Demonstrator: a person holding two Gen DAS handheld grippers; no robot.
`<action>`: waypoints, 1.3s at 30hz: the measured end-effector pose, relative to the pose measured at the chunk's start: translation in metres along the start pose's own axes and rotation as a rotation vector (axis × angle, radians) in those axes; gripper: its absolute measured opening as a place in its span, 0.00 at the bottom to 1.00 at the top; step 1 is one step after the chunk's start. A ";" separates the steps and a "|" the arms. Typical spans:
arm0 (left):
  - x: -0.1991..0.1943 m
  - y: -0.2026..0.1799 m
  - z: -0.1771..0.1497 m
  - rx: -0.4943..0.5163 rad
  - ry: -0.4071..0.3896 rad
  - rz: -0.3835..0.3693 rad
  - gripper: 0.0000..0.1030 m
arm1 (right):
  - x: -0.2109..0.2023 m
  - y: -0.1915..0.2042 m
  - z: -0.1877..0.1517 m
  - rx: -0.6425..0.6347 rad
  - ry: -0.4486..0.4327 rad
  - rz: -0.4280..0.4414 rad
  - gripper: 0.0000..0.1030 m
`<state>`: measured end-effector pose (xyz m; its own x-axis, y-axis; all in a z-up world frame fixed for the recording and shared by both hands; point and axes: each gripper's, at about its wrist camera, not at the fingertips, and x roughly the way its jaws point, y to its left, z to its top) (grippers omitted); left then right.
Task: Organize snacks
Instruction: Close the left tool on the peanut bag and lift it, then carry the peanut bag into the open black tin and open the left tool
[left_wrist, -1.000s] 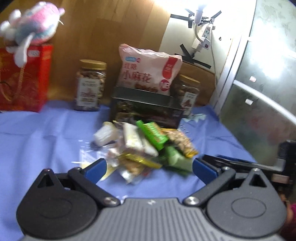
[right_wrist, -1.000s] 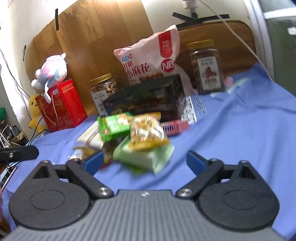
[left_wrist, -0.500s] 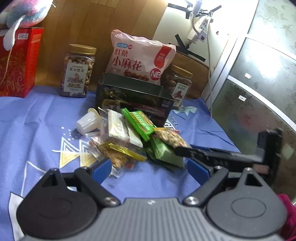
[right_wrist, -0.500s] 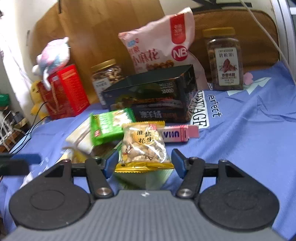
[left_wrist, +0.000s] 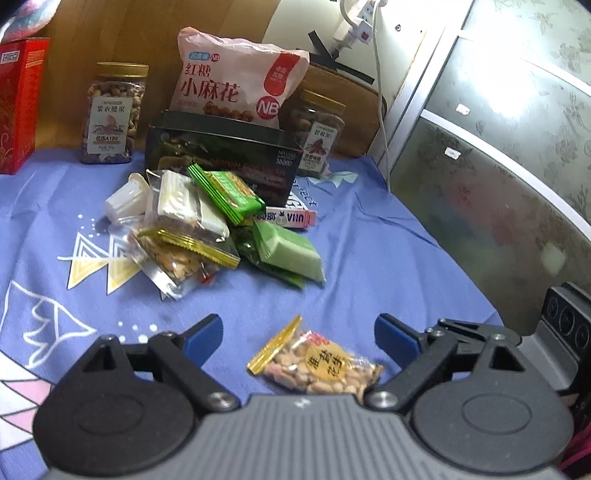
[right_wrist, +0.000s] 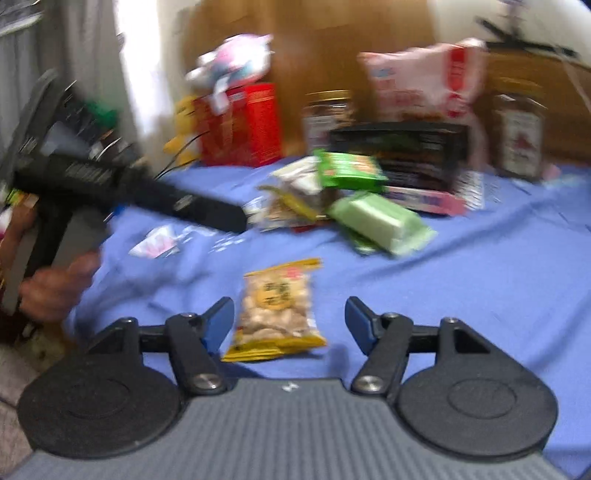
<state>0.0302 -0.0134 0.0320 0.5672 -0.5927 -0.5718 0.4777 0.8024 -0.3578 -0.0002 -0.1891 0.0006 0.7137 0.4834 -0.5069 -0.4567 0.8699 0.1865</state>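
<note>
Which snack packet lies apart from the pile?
The yellow-edged peanut packet, alone on the blue cloth close to both open hand-held grippers; the rest overlap near the black box.

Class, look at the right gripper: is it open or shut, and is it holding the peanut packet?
Open, holding nothing. The right gripper has its blue fingers spread, and the peanut packet lies flat on the blue cloth between them, untouched.

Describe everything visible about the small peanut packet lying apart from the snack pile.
The peanut packet is a small clear plastic pouch with crimped yellow-gold ends and a round yellow label bearing dark characters; pale peanuts show through it. It looks sealed and full. It lies flat on the blue cloth, apart from the snack pile, touching only the cloth. In the right wrist view it sits between the open right gripper's fingers, ungripped.
</note>
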 end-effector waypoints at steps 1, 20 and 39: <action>0.001 -0.001 0.000 0.003 0.002 0.003 0.90 | -0.002 -0.004 -0.001 0.031 -0.008 -0.001 0.67; 0.037 -0.005 -0.017 0.004 0.112 -0.037 0.50 | -0.002 -0.012 -0.014 0.074 0.023 -0.222 0.69; 0.041 -0.013 -0.019 -0.030 0.141 -0.075 0.41 | 0.005 0.013 -0.023 -0.053 0.009 -0.226 0.38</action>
<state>0.0343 -0.0469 -0.0008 0.4298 -0.6372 -0.6398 0.4939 0.7590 -0.4242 -0.0145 -0.1772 -0.0188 0.7962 0.2758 -0.5385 -0.3132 0.9494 0.0231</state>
